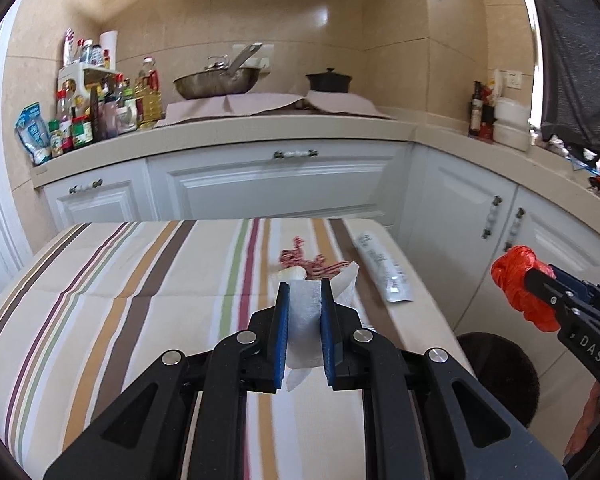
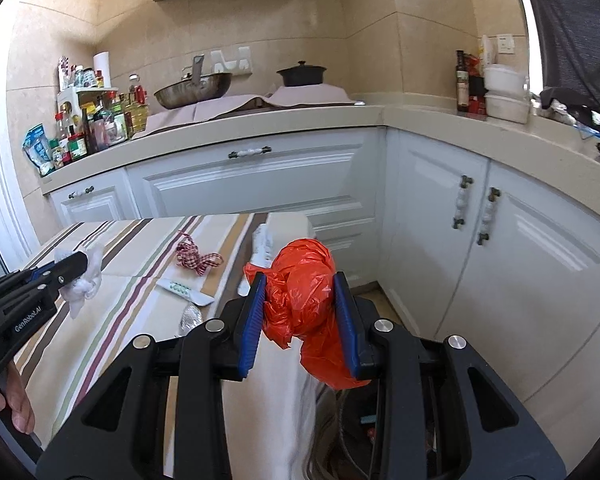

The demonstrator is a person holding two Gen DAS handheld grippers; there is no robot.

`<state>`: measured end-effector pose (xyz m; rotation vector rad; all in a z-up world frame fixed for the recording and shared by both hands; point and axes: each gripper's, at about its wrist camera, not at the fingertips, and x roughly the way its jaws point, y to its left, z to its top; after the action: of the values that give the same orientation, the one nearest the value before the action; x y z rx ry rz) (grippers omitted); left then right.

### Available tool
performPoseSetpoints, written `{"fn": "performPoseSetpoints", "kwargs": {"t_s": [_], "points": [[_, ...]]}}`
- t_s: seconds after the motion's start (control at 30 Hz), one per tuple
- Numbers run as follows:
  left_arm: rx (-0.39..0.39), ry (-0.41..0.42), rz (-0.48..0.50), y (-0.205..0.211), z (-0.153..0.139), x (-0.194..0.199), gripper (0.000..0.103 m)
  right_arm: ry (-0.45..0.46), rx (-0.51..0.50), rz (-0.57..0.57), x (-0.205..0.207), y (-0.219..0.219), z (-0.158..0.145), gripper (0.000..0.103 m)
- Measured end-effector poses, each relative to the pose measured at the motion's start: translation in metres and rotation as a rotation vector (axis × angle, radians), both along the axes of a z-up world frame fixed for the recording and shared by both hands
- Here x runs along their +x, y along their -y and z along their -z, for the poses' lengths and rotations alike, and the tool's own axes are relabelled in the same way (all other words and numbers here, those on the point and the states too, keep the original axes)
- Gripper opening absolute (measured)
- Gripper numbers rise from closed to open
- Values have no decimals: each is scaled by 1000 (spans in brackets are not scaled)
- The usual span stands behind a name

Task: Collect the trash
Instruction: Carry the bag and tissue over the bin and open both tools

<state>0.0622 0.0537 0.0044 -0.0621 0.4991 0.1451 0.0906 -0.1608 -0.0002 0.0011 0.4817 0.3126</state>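
Mid-task. Left gripper (image 1: 305, 292) clamped on white tissue wad (image 1: 304, 312), lifted above striped tablecloth (image 1: 120, 300). Right gripper (image 2: 300, 296) clamped on crumpled orange plastic bag (image 2: 304, 292), off table's edge, over what looks like a dark bin (image 1: 500, 372), partly hidden. Nothing dropped yet. Left on table: red-white ribbon (image 2: 196, 260), blister pack (image 2: 184, 290), white wrapper (image 1: 384, 268), foil scrap (image 2: 191, 317).
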Motion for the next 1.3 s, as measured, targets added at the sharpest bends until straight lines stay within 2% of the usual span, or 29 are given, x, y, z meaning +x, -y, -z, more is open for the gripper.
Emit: {"fn": "performPoseSetpoints", "kwargs": {"t_s": [0.37,0.67,1.3], "points": [[-24,3,167,70,-5,1,15,16,0,136,-26,71,-2,32],[-6,-27,290,138,10,12,15,-7,9,236,-30,123,10,32],[9,-121,356,206,50,58,15,-87,41,326,2,174,55,32]]}}
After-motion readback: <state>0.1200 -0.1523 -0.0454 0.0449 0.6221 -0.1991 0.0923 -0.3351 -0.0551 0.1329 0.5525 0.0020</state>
